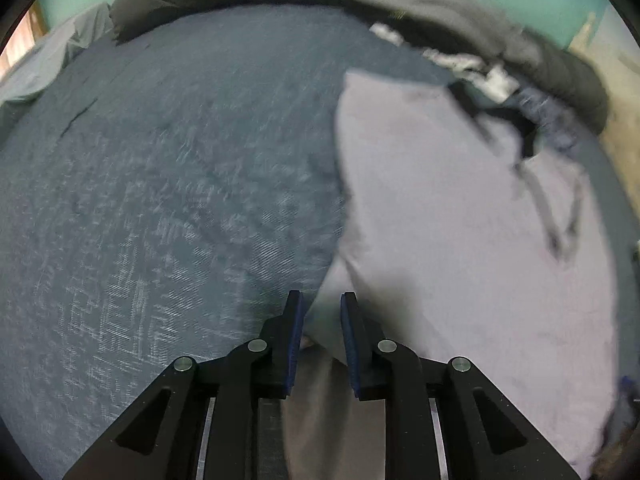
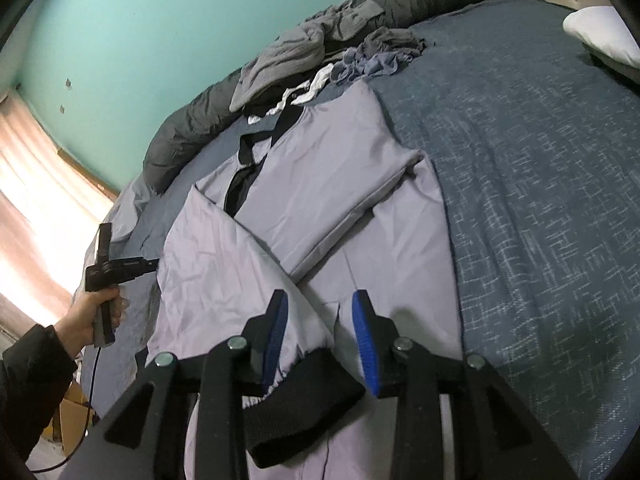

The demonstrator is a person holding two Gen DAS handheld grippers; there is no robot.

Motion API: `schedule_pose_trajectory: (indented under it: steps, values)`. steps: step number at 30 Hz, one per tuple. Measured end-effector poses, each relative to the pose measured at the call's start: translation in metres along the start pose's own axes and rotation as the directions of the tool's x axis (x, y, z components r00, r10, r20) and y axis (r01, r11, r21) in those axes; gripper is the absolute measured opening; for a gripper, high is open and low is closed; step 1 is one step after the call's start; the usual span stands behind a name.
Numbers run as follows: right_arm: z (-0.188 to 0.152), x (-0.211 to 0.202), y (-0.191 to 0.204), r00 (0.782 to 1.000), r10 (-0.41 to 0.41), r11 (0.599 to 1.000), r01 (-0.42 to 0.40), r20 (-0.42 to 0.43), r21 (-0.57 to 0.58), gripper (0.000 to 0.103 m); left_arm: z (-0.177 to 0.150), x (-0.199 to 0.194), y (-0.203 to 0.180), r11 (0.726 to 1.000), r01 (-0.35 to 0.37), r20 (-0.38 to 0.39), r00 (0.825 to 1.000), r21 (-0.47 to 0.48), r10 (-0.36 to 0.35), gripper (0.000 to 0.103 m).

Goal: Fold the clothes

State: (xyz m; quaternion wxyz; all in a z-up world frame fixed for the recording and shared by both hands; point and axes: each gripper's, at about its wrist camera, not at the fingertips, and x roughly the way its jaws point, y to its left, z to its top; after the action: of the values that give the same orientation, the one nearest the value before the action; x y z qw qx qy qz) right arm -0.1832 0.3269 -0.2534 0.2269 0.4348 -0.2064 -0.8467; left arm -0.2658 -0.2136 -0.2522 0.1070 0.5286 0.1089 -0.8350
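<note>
Lilac jacket (image 2: pixel 332 184) lies spread on the blue bedspread (image 2: pixel 540 184), a sleeve folded across its chest. Its black cuff (image 2: pixel 304 400) sits between the right gripper (image 2: pixel 320 304) pads, jaws apart and not pressing. At the left, the left gripper (image 1: pixel 322 300) stands slightly open over the jacket's edge, gripping nothing. Dark clothes (image 2: pixel 320 52) are heaped at the far side.
</note>
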Motion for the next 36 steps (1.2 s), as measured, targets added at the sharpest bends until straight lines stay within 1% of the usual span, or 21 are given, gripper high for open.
schedule_pose_trajectory:
  steps: [1,2,4,7,11,15,17,19,22,25,26,29,30,33,36]
  values:
    - [0.000,0.001,-0.001,1.000,0.005,1.000,-0.005,-0.004,0.004,0.033,-0.001,0.000,0.002,1.000,-0.014,0.006,1.000,-0.012,0.014,0.023]
    - [0.000,0.002,-0.002,1.000,0.009,1.000,-0.009,-0.005,0.007,0.033,-0.001,-0.004,0.004,0.999,-0.014,0.028,0.999,-0.033,0.015,0.023]
    - [0.001,0.002,-0.002,1.000,0.014,1.000,-0.014,-0.003,0.009,0.033,0.000,-0.018,0.003,0.999,-0.001,0.079,0.997,-0.043,0.005,0.023]
    - [0.003,0.000,-0.002,1.000,0.018,1.000,-0.018,0.004,0.009,0.033,0.002,-0.037,-0.007,1.000,0.017,0.136,0.991,-0.005,-0.016,0.023]
    - [0.002,0.000,-0.002,1.000,0.020,1.000,-0.020,0.003,0.009,0.033,0.005,-0.031,-0.024,0.998,0.058,0.116,0.991,0.036,-0.062,0.023]
    - [0.002,0.002,-0.001,1.000,0.027,1.000,-0.027,-0.001,0.004,0.033,0.001,0.004,-0.020,0.999,0.032,0.032,0.999,-0.003,-0.032,0.023]
    - [0.003,0.002,-0.001,1.000,0.031,1.000,-0.031,-0.004,0.002,0.033,-0.003,0.012,-0.017,0.998,0.048,0.029,0.998,-0.031,-0.047,0.023]
    - [0.004,0.002,0.000,0.999,0.038,0.999,-0.038,0.001,-0.002,0.033,-0.004,0.006,-0.017,0.998,0.061,0.058,0.997,-0.034,-0.059,0.023]
    - [0.005,0.000,0.005,0.997,0.070,0.997,-0.070,0.010,-0.015,0.033,-0.005,-0.007,-0.018,0.996,0.084,0.095,0.992,-0.032,-0.081,0.024]
    - [0.005,-0.001,0.014,0.996,0.093,0.995,-0.092,0.010,-0.035,0.033,-0.010,-0.013,-0.021,0.995,0.098,0.091,0.991,-0.017,-0.096,0.024]
    - [0.005,0.000,0.017,0.995,0.097,0.994,-0.097,0.007,-0.042,0.033,-0.011,-0.012,-0.022,0.995,0.098,0.079,0.992,-0.012,-0.097,0.024]
    - [0.002,0.008,0.024,0.994,0.100,0.993,-0.102,-0.033,-0.060,0.033,-0.017,0.003,-0.021,0.996,0.083,0.001,0.997,-0.010,-0.083,0.024]
    - [0.001,0.011,0.027,0.994,0.101,0.992,-0.103,-0.047,-0.066,0.033,-0.018,0.003,-0.020,0.996,0.090,-0.001,0.996,-0.020,-0.090,0.024]
    - [-0.003,0.017,0.032,0.996,0.055,0.994,-0.062,-0.074,-0.093,0.033,-0.020,-0.019,-0.016,0.994,0.106,0.039,0.994,-0.041,-0.104,0.024]
    - [-0.005,0.021,0.032,0.996,0.003,0.995,-0.012,-0.088,-0.098,0.033,-0.027,-0.047,-0.011,0.994,0.111,0.056,0.992,-0.010,-0.110,0.025]
